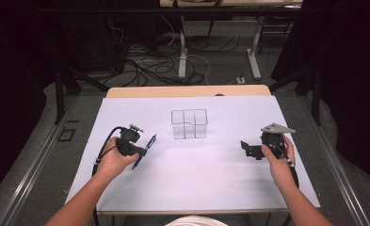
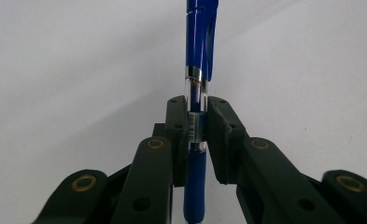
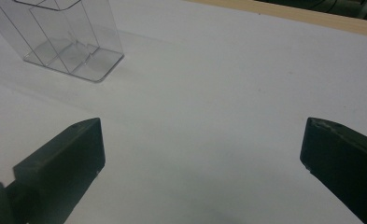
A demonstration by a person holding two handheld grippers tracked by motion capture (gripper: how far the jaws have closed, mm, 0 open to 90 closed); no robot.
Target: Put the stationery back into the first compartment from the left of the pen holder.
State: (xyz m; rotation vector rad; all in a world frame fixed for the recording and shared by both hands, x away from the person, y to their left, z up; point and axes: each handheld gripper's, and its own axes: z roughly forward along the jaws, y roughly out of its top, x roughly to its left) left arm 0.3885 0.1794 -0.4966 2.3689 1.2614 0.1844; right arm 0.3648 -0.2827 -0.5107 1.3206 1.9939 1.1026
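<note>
The left gripper [image 2: 197, 128] is clamped on a blue pen [image 2: 196, 84] at mid-barrel, near the table's [image 1: 197, 183] left side. The clear organizer [image 1: 189, 124] stands farther off, toward the middle. The right gripper [image 3: 202, 149], jaws wide apart, holds nothing.

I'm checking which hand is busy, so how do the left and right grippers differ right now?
The left gripper is shut on the blue pen, while the right gripper stands wide open with nothing between its jaws. The left gripper sits left of the clear divided holder, the right gripper to its right. Both are black, two-jawed, hand-held and over the white table.
</note>
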